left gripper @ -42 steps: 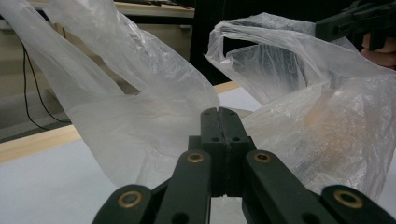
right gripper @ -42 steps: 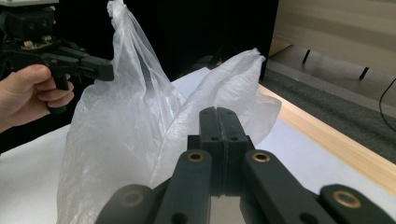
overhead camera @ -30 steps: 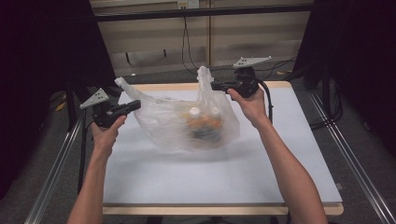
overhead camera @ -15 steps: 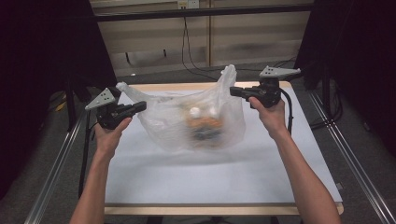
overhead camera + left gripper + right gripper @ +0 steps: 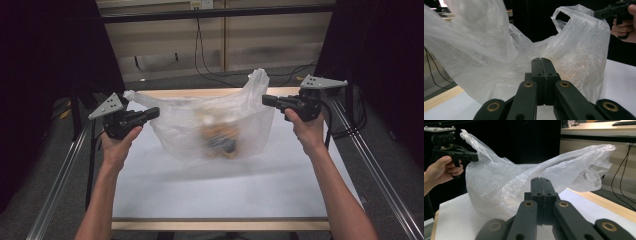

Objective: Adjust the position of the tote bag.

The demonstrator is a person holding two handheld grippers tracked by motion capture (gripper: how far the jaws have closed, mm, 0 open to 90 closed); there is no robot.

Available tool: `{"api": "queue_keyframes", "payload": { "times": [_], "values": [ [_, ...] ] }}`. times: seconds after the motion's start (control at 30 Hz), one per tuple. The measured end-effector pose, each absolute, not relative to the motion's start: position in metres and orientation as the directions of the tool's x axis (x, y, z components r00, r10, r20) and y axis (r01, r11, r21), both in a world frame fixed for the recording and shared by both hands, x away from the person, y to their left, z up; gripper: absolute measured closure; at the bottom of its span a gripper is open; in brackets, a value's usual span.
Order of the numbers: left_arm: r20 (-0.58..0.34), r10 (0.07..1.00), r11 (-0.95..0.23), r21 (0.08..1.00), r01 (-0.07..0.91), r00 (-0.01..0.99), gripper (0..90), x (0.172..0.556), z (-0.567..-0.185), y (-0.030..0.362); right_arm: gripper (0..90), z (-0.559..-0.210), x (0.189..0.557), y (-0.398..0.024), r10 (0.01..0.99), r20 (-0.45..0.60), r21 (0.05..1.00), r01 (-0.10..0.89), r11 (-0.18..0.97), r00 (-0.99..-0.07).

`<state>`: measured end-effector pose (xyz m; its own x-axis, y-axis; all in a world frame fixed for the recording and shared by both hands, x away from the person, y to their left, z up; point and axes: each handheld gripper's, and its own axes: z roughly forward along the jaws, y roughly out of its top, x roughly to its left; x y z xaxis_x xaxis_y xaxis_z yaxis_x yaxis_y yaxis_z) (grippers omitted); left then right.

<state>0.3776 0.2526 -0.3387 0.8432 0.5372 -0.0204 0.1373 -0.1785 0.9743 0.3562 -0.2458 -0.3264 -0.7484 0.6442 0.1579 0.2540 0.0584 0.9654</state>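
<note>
White-topped table (image 5: pixel 240 195) with wooden edges: translucent white plastic bag (image 5: pixel 220 117) hangs stretched above its far half, orange and dark items blurred inside. Left gripper (image 5: pixel 152 113) and right gripper (image 5: pixel 266 100) each have jaws closed, pinching the bag's opposite ends.

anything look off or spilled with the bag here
Nothing spilled. The plastic bag hangs stretched between the left gripper and right gripper, its orange contents still inside. No tear shows.

Clear whitish plastic bag (image 5: pixel 215 120), orange contents inside; black tools; white table (image 5: pixel 225 190), pale wood edge.
</note>
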Motion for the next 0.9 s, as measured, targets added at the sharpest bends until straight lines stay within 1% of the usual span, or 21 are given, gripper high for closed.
{"api": "queue_keyframes", "payload": {
  "times": [0.2,0.4,0.53,0.57,0.8,0.9],
  "values": [
    [0.003,0.518,-0.192,0.975,0.113,0.856,90.0,0.371,-0.331,0.244,90.0,-0.332,0.341,-0.252,0.645,0.155,0.968,0.246,0.052,-0.748],
    [0.011,0.501,-0.179,0.980,0.091,0.865,90.0,0.365,-0.325,0.239,90.0,-0.332,0.327,-0.258,0.650,0.141,0.970,0.234,0.059,-0.747],
    [0.010,0.493,-0.181,0.979,0.092,0.870,90.0,0.363,-0.325,0.237,90.0,-0.334,0.318,-0.263,0.655,0.120,0.971,0.227,0.080,-0.746],
    [0.015,0.494,-0.188,0.978,0.090,0.869,90.0,0.363,-0.325,0.236,90.0,-0.335,0.315,-0.263,0.645,0.119,0.971,0.224,0.083,-0.755],
    [0.038,0.468,-0.255,0.963,0.093,0.883,90.0,0.359,-0.330,0.232,90.0,-0.340,0.298,-0.268,0.662,0.077,0.963,0.227,0.144,-0.746],
    [0.025,0.463,-0.243,0.965,0.099,0.886,90.0,0.359,-0.331,0.230,90.0,-0.345,0.300,-0.272,0.660,0.101,0.964,0.238,0.121,-0.745]
  ]
}}
